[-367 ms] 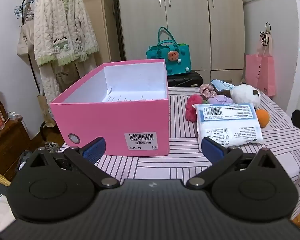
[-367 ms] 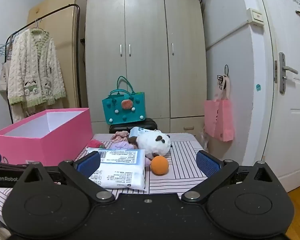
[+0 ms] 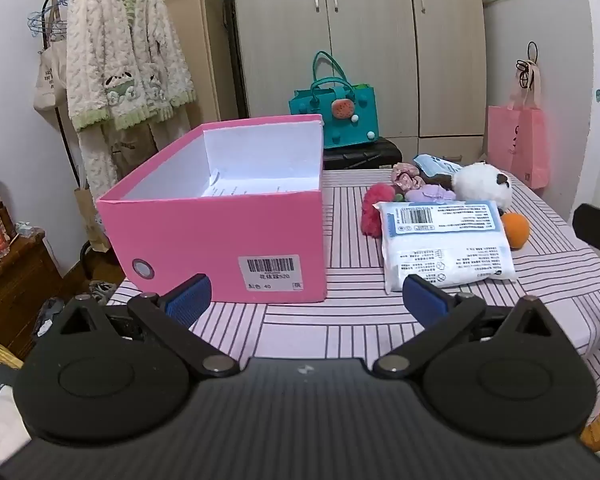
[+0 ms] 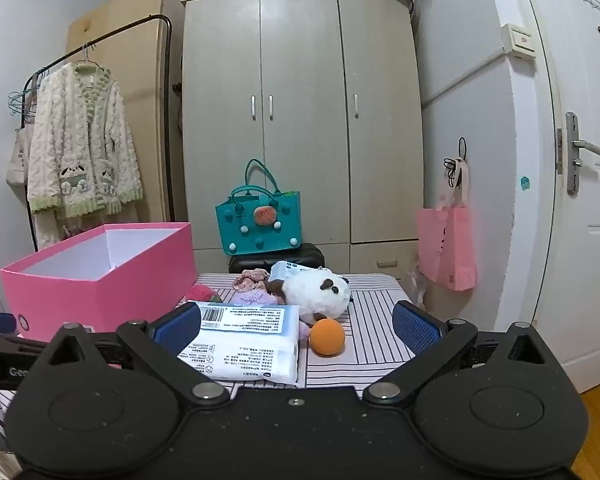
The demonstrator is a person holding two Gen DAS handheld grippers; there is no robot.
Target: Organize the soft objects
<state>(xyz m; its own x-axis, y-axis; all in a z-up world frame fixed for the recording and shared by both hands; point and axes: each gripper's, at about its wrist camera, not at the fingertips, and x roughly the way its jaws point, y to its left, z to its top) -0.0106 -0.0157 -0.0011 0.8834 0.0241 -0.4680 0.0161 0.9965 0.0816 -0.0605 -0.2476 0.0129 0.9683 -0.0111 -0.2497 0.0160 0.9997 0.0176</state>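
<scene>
An open pink box (image 3: 220, 240) (image 4: 100, 292) stands on the left of the striped table (image 3: 340, 320). To its right lie a white tissue pack (image 3: 444, 248) (image 4: 244, 344), an orange ball (image 3: 516, 230) (image 4: 327, 337), a white panda plush (image 3: 482, 188) (image 4: 320, 292), a red fluffy toy (image 3: 374, 208), and pink and purple scrunchies (image 3: 428, 192). My left gripper (image 3: 306, 300) is open and empty before the box. My right gripper (image 4: 296, 326) is open and empty, near the tissue pack and ball.
A teal bag (image 4: 260, 220) on a black case stands behind the table before a wardrobe (image 4: 300, 120). A pink bag (image 4: 446, 248) hangs on the right wall. A clothes rack with a fluffy robe (image 3: 120, 80) stands left. A wooden cabinet (image 3: 8, 280) is at left.
The left gripper has shifted slightly; the box and soft objects sit a little differently in its view. The right view is almost unchanged. Nothing was taken hold of.
</scene>
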